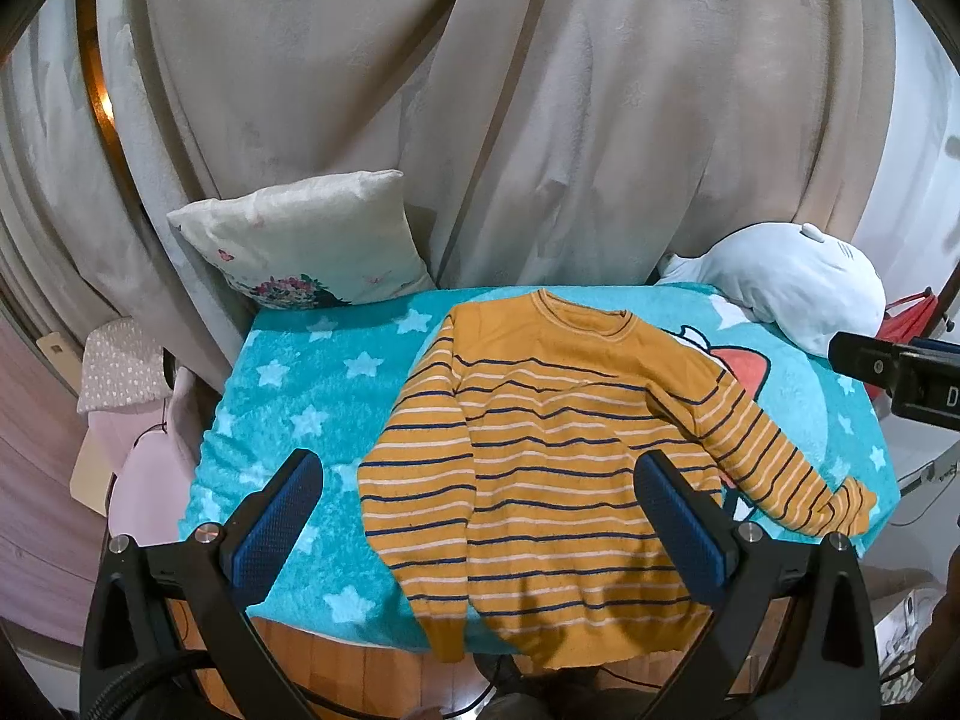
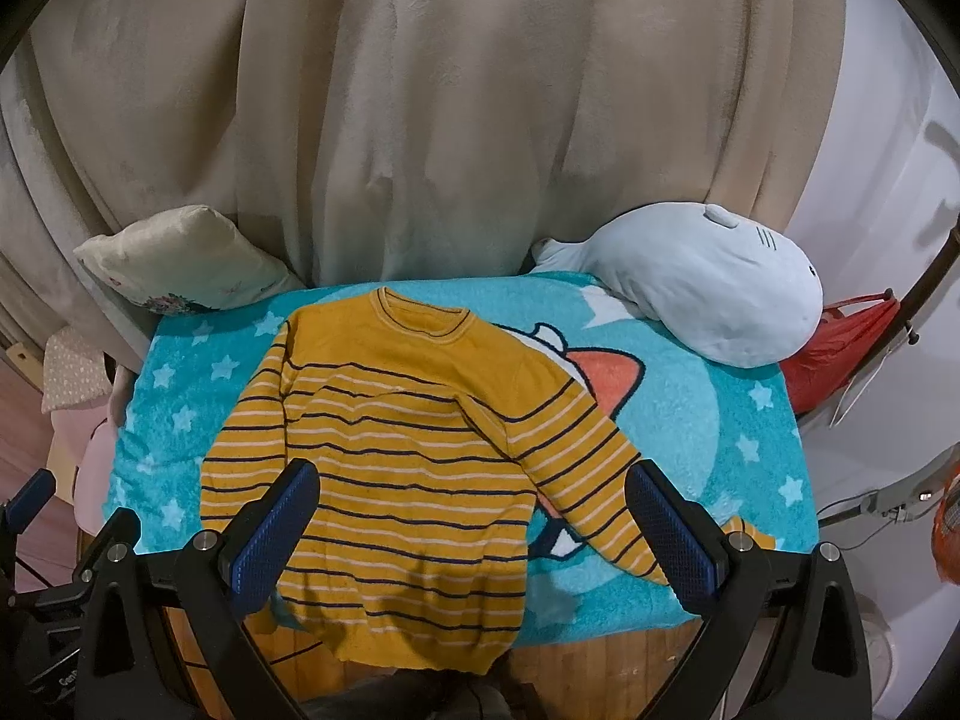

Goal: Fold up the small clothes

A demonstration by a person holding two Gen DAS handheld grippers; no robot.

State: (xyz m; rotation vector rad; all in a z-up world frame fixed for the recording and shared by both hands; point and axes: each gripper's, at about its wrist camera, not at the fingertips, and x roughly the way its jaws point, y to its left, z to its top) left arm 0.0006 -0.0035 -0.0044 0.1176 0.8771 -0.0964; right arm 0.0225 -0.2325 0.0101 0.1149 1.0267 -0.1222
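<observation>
A mustard-yellow sweater (image 1: 540,450) with navy and white stripes lies flat, face up, on a turquoise star blanket (image 1: 300,396), collar at the far side, hem hanging over the near edge. It also shows in the right wrist view (image 2: 396,456). Its left sleeve lies along the body; its right sleeve (image 2: 600,468) stretches out toward the near right. My left gripper (image 1: 477,516) is open and empty, above the sweater's lower part. My right gripper (image 2: 474,528) is open and empty, above the lower body and the right sleeve's cuff. The right gripper's body shows at the left wrist view's right edge (image 1: 900,372).
A floral white pillow (image 1: 306,246) stands at the blanket's far left. A pale blue plush toy (image 2: 708,294) lies at the far right. Beige curtains (image 2: 450,120) hang behind. A red bag (image 2: 840,354) sits off the right edge. Wooden floor (image 2: 600,666) shows below the near edge.
</observation>
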